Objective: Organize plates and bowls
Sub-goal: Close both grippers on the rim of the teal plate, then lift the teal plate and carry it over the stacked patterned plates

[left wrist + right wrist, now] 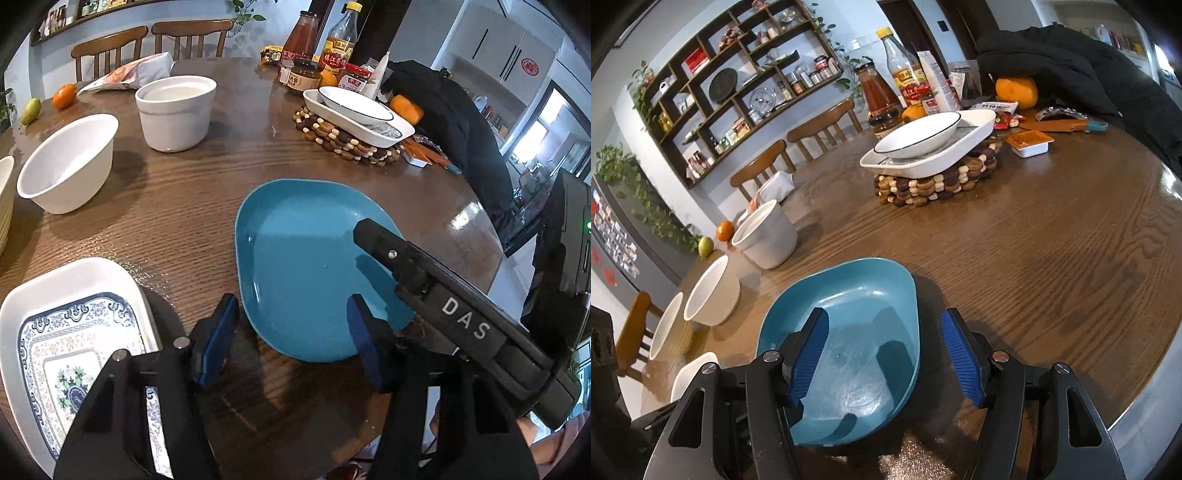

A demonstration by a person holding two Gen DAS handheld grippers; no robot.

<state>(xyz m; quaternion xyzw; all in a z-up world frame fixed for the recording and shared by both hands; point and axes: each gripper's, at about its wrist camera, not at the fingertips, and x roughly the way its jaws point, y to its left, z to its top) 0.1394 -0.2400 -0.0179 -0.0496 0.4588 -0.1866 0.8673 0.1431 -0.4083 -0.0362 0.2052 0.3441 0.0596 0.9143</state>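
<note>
- Right gripper (882, 354): jaws stood wide apart over the near right rim of the teal plate (849, 295), one blue pad above the plate's well and the other outside its rim; nothing was clamped, and whether a pad touched the rim could not be told
- Left gripper (291, 332): jaws likewise stood wide apart and held nothing, poised just above the near edge of the teal plate (295, 251); the right gripper's black finger (384, 240) reached in from 4 o'clock over the plate's right side
- Teal plate: lay flat and alone on the wooden table (184, 206), not yet stacked, so it was judged the item in hand
- Patterned rectangular plate (62, 325): lay at 8 o'clock of the teal plate, apart from it, also unstacked
- White bowl (70, 162) and white straight-sided pot (173, 110): stood separately at 10 and 11 o'clock; a further pale ribbed bowl (670, 332) showed beside the white bowl in the right wrist view
- Black-rimmed white dish (354, 105): already rested inside a white rectangular dish (384, 131) on the beaded trivet (343, 142) at 1 o'clock, judged the one stack begun
- Progress: judged early, with two pieces nested and at least five pieces loose
</note>
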